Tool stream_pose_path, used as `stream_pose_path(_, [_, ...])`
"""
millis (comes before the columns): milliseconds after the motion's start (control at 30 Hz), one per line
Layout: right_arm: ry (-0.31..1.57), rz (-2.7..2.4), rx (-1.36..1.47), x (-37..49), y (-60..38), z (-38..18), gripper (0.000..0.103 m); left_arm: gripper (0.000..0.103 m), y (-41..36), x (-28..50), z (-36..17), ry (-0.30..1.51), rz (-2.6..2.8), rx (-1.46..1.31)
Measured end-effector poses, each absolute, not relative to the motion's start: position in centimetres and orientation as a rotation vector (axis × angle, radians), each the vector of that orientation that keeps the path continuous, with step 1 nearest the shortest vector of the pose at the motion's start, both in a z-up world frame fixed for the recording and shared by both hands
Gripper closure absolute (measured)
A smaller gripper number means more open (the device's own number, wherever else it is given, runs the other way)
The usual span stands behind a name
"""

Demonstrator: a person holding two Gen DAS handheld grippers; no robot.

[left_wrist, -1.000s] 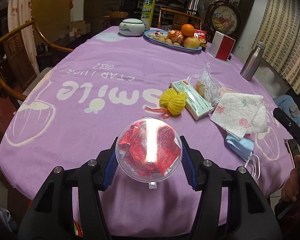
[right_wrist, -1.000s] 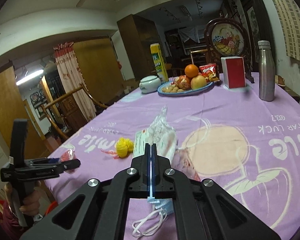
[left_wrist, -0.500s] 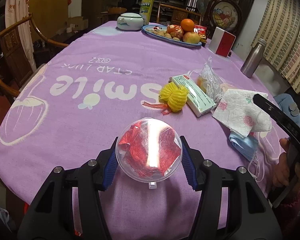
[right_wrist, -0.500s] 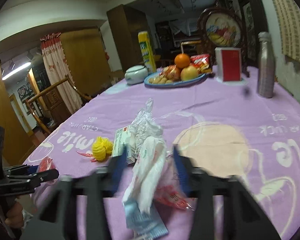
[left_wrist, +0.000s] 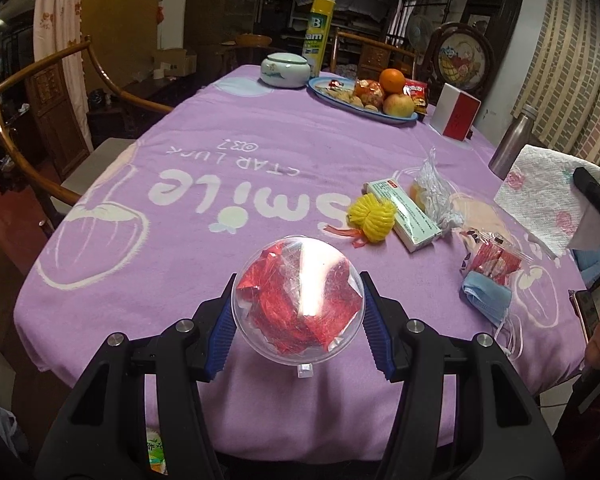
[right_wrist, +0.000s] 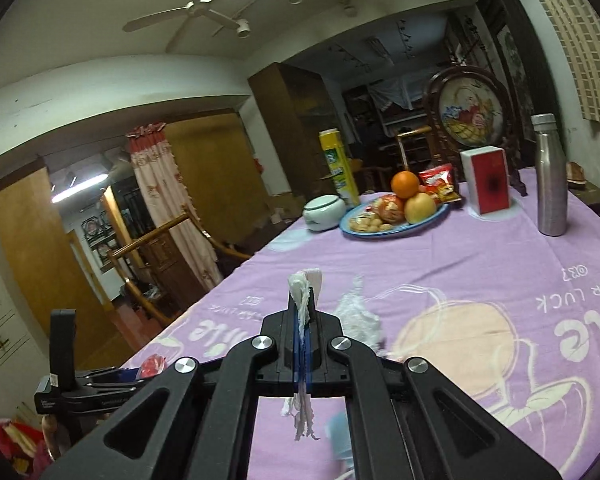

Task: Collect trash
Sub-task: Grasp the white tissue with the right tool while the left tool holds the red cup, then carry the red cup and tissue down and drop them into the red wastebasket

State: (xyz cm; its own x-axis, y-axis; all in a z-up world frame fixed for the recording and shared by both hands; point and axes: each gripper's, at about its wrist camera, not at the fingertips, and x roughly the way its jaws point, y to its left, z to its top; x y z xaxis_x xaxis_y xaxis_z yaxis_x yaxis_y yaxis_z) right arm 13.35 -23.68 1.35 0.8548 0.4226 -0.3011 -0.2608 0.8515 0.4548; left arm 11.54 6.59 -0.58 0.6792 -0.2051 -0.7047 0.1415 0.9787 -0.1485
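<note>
My left gripper (left_wrist: 298,316) is shut on a clear plastic ball (left_wrist: 298,304) stuffed with red foil, held above the near edge of the purple tablecloth (left_wrist: 220,148). My right gripper (right_wrist: 303,320) is shut on a white floral paper napkin (right_wrist: 305,292), lifted off the table; the napkin also shows in the left wrist view (left_wrist: 540,196). On the cloth lie a blue face mask (left_wrist: 486,298), a red snack packet (left_wrist: 494,260), a crumpled clear bag (left_wrist: 432,190), a white-green carton (left_wrist: 404,210) and a yellow mesh ball (left_wrist: 372,216).
At the far end stand a fruit plate (left_wrist: 364,98), a white lidded jar (left_wrist: 286,70), a yellow carton (left_wrist: 318,34), a red-white box (left_wrist: 456,114) and a steel bottle (right_wrist: 550,176). Wooden chairs (left_wrist: 40,120) stand on the left.
My right gripper opened, closed on the napkin and lifted it off the table, uncovering the snack packet and mask. My left gripper kept hold of the ball.
</note>
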Motion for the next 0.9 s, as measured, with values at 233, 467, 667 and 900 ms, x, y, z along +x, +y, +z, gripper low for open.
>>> stream_pose_path(233, [0.421, 0.458, 0.38, 12.3, -20.2, 2.1, 0.101, 0.047, 9.9, 8.7, -0.4, 0.787, -0.12, -0.088])
stream_pose_path(467, [0.456, 0.559, 0.335, 11.6, -15.0, 2.7, 0.101, 0.047, 15.3, 5.5, -1.7, 0.805, -0.021, -0.105])
stream_pose_path(667, [0.509, 0.645, 0.263, 11.2, -9.0, 2.7, 0.101, 0.047, 20.7, 2.7, -4.4, 0.877, 0.088, -0.095])
stream_pose_path(900, [0.596, 0.774, 0.198, 10.8, -0.9, 2.5, 0.101, 0.045, 26.1, 0.9, -9.5, 1.021, 0.134, -0.143])
